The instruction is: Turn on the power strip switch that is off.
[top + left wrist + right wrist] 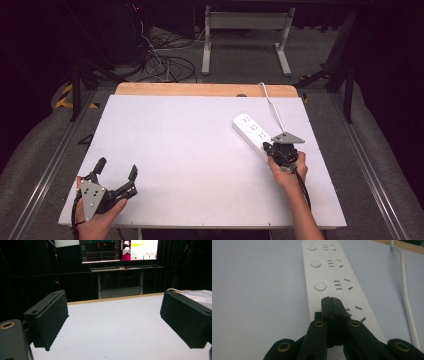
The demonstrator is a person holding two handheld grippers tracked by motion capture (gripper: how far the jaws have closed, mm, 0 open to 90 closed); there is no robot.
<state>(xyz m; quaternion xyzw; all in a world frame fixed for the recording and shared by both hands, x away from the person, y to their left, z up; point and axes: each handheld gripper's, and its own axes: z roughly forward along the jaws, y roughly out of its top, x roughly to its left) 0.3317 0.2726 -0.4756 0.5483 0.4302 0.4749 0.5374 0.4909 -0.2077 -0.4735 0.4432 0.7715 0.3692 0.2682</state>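
Observation:
A white power strip (250, 131) lies at an angle on the right side of the white table board (190, 150), and its white cable (272, 107) runs off the back edge. In the right gripper view the power strip (329, 272) shows three round buttons (320, 285), each beside a set of socket slots. My right gripper (331, 300) is shut with nothing between its jaws. Its tips sit over the strip's near section and hide what lies under them. My left gripper (117, 168) is held open above the front left corner, holding nothing. The strip's end (202, 296) shows behind its right jaw.
A wooden strip (200, 89) borders the table's back edge. Beyond it are a white desk frame (245, 30) and loose cables on the floor (165, 60). Lit monitors (120, 250) stand on a far desk. Metal rails (50, 160) run along both sides of the table.

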